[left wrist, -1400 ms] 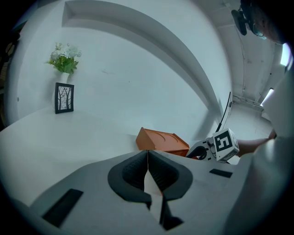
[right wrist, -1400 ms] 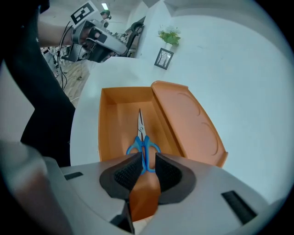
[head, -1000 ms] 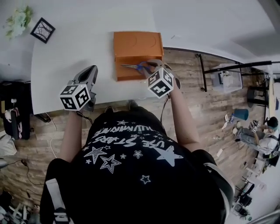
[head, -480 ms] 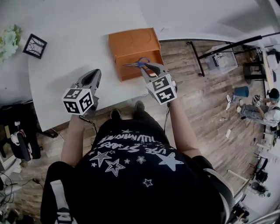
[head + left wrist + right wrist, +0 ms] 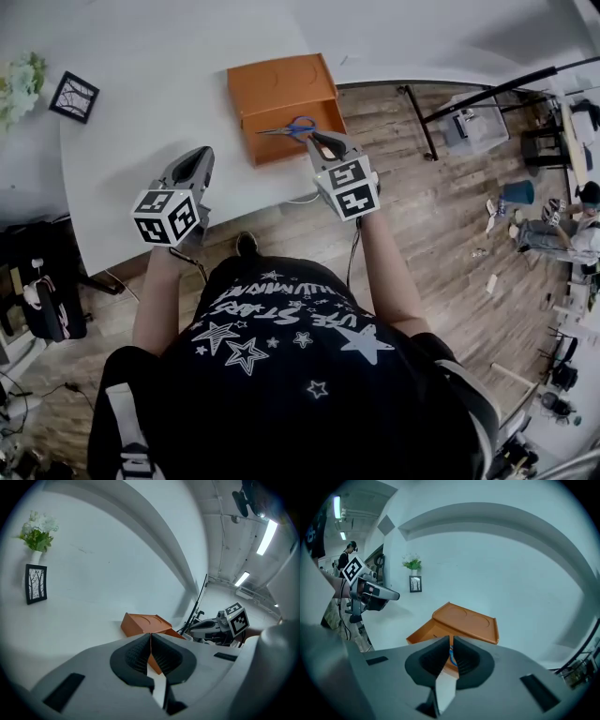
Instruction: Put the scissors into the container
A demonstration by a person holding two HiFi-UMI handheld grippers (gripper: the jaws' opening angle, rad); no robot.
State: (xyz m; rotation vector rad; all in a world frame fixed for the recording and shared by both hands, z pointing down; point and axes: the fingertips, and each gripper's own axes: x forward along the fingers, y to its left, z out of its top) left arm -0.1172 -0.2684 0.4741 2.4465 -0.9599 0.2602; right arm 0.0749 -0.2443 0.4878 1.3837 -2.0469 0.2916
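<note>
Scissors (image 5: 289,128), blue-handled: in the head view they lie flat in the open tray of the orange container (image 5: 279,80), blades pointing to the person's left. The container sits at the near edge of the white table (image 5: 141,122), its lid laid back. The right gripper (image 5: 323,142) hangs just beside the handle loops; contact cannot be judged from above. The left gripper (image 5: 192,161) is held over the table edge, well apart from the container.

Left gripper view: left gripper (image 5: 150,637) has its pads pressed together with nothing between them. The container (image 5: 143,622) shows beyond the tips, its tray largely hidden behind the jaws.

Right gripper view: right gripper (image 5: 451,641) has its jaws a narrow slit apart. A sliver of the scissors (image 5: 451,656) shows blue through that gap, the rest hidden behind the jaws; whether the pads touch it cannot be told. The container (image 5: 468,620) lies straight ahead, lid open toward the wall.
</note>
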